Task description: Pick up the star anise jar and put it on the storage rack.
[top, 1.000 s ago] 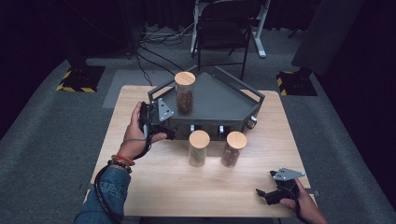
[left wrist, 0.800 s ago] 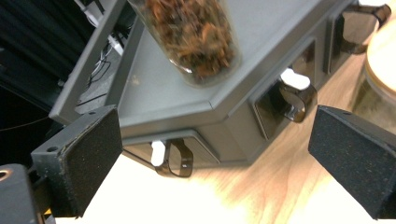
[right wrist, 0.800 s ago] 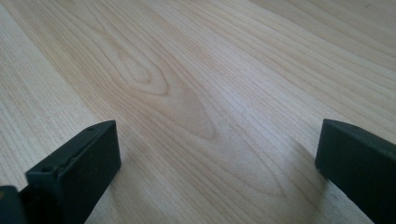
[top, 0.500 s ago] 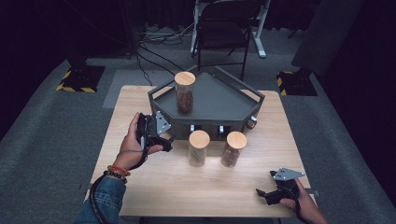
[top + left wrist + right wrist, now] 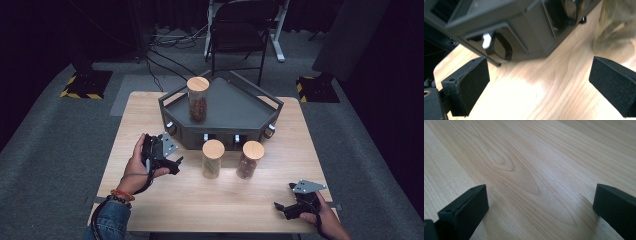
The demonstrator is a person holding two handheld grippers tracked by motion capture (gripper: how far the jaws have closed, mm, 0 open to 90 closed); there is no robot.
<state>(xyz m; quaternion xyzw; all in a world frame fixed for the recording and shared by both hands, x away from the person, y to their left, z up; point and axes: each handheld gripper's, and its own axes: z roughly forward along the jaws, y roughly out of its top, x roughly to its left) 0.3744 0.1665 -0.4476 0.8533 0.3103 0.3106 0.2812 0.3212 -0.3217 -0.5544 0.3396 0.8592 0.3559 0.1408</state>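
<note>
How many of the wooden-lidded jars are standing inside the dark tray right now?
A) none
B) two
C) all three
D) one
D: in the high view one jar stands inside the dark tray, while the other two jars stand on the wooden table just in front of it.
</note>
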